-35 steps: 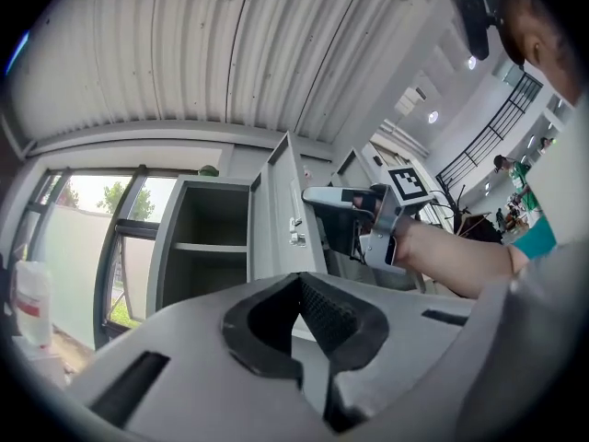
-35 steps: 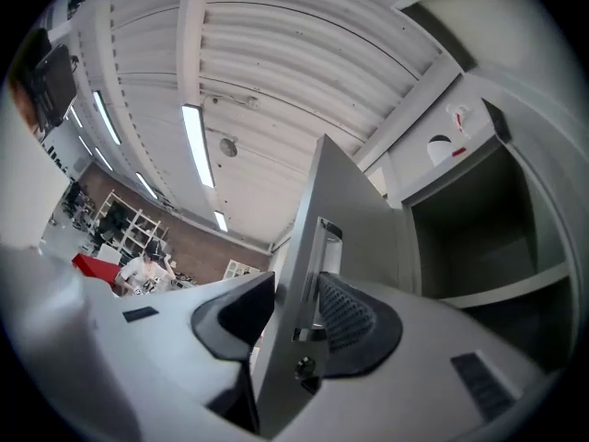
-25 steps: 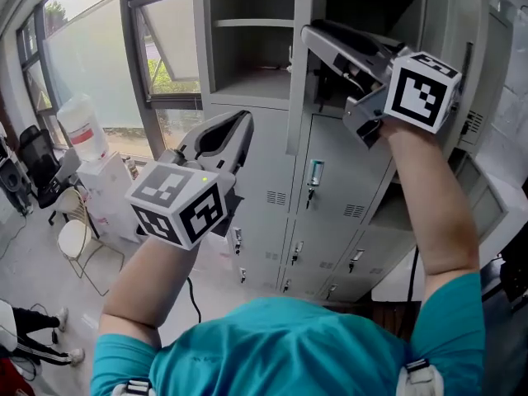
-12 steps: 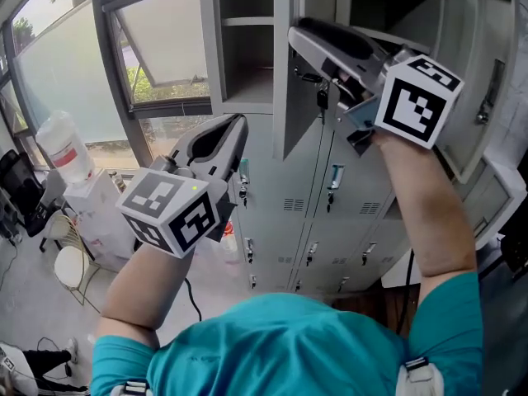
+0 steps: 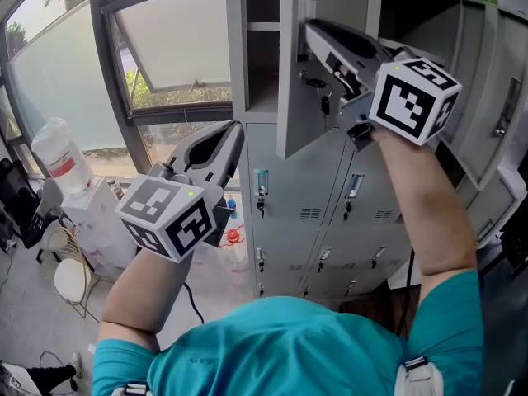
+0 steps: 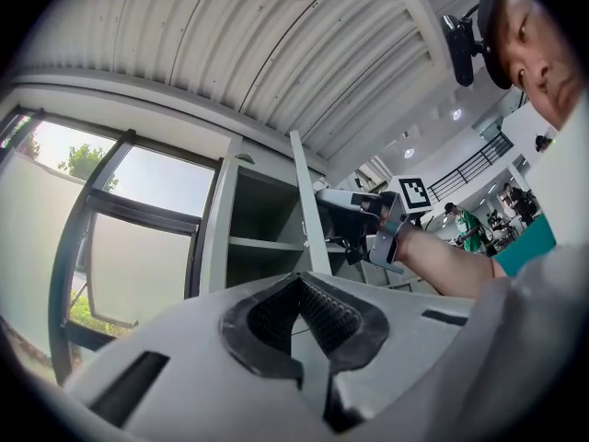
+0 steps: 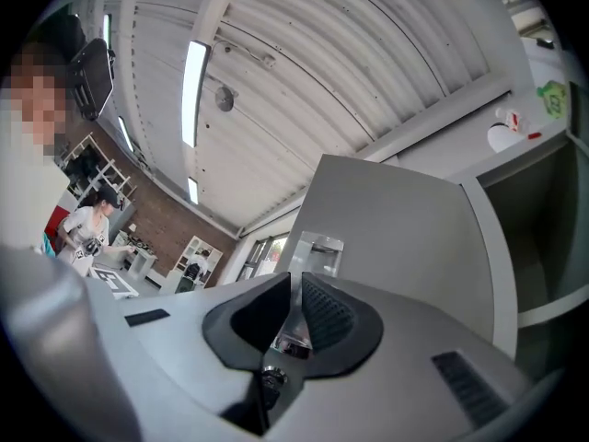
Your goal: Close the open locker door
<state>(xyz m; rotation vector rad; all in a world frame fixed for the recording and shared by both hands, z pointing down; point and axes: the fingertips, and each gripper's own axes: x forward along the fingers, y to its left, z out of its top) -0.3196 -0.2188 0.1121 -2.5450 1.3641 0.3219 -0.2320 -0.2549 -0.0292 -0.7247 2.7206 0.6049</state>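
Observation:
The open grey locker door stands out from the upper row of lockers, its label holder facing my right gripper. My right gripper is raised against the door's face, its jaws closing on the metal key in the door's lock; the pads touch it. A small bunch of keys hangs below. My left gripper is held lower and to the left, shut and with nothing in it. From the left gripper view, the door is edge-on with the right gripper beside it.
Closed lockers with keys fill the rows below. More open compartments are at the right. A window, a water dispenser bottle and a chair are at the left.
The right gripper's jaws have narrowed onto the key at the door. The view has shifted so the door's face shows more. The left gripper has hardly moved.

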